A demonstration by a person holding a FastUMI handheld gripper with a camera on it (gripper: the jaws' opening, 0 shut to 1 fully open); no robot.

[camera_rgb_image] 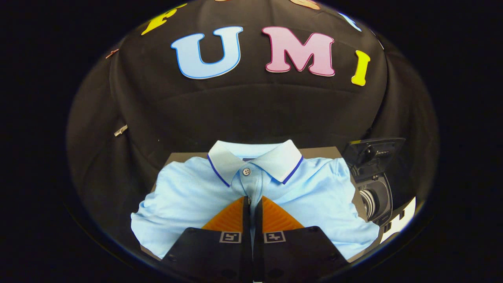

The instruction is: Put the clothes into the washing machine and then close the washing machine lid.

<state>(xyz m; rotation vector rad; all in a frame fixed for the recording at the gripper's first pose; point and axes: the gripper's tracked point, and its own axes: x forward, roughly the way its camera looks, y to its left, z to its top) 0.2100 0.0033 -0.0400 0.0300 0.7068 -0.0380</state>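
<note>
Gripper (252, 200) is seen at lower centre, fingers narrowed, pinching the placket of the light-blue polo shirt (188, 196); washing machine (373, 188) at right.

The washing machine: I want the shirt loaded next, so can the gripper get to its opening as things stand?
Probably yes: the washing machine stands beside the shirt with its lid raised. The gripper fingers look closed on the shirt's placket.
</note>
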